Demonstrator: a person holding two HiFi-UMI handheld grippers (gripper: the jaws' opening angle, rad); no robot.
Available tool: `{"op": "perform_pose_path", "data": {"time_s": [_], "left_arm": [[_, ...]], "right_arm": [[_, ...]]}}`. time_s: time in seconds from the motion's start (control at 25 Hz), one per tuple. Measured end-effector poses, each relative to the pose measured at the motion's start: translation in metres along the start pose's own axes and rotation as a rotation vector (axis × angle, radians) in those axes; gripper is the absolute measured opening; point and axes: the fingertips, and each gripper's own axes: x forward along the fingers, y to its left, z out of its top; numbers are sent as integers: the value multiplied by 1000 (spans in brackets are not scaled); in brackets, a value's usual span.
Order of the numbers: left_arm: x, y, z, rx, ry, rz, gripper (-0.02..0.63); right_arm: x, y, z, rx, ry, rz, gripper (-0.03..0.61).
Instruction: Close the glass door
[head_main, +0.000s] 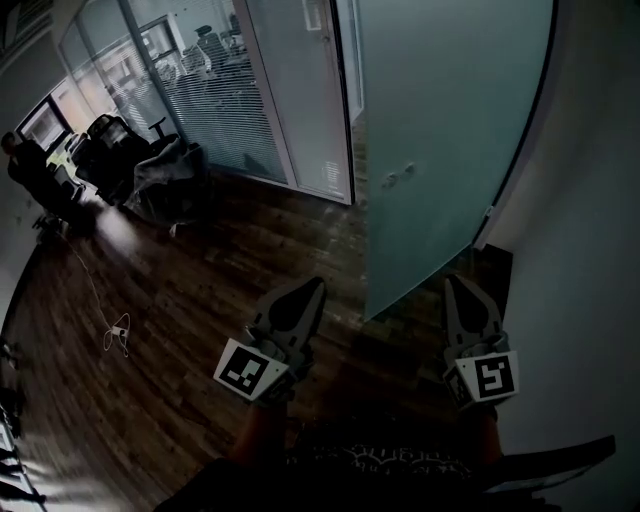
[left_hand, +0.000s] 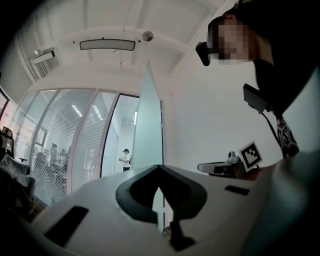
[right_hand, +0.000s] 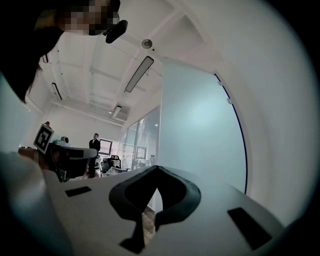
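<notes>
Glass door open, left hand-held gripper, right hand-held gripper

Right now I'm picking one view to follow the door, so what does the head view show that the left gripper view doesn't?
Only the head view: a white cable on the floor, and the fittings on the glass door. Only the left gripper view: the ceiling light and a person beyond the doorway. Both: the open glass door itself, the left gripper and the right gripper, both with fingers together.
</notes>
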Motion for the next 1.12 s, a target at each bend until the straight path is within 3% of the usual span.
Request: {"op": "perform_pose_path", "data": {"time_s": [0.44, 1.12], "left_arm": [[31, 35, -8, -4, 8, 75, 2], [119, 123, -26, -11, 7, 2, 2]], "right_arm": [[54, -21, -15, 10, 17, 78, 3], [160, -57, -43, 17, 47, 35, 3]]}}
